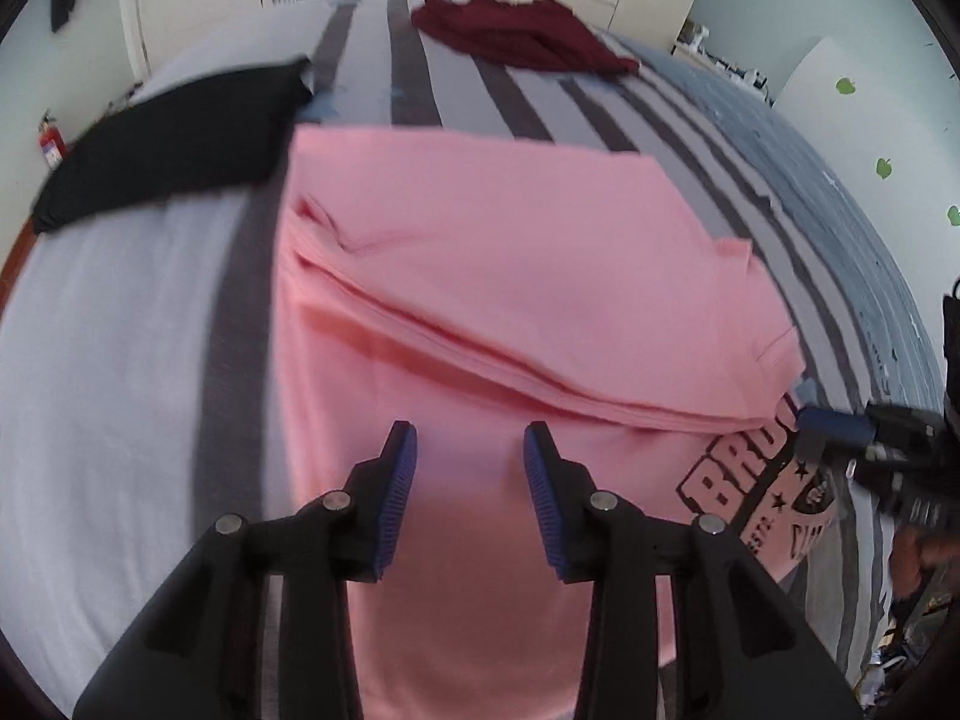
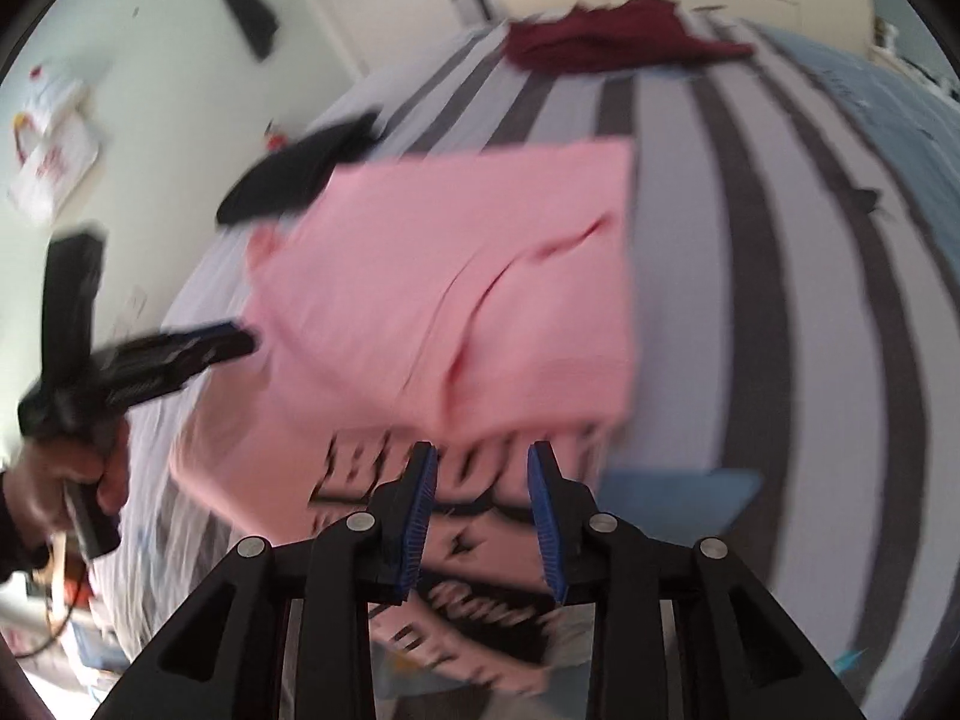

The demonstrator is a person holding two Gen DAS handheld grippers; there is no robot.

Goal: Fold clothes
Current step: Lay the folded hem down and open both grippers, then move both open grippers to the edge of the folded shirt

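Both the left claw (image 1: 469,459) and right claw (image 2: 481,480) hang parted and empty over the half-folded pink cotton T-shirt (image 1: 510,276) on the striped bed (image 1: 150,324); best grip its near hem evenly.

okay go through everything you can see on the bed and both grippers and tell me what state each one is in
pink T-shirt: partly folded, top half laid over, print end uncovered.
black garment: lying flat on the bed.
maroon garment: crumpled, unfolded.
left gripper: open, holding nothing.
right gripper: open, holding nothing.
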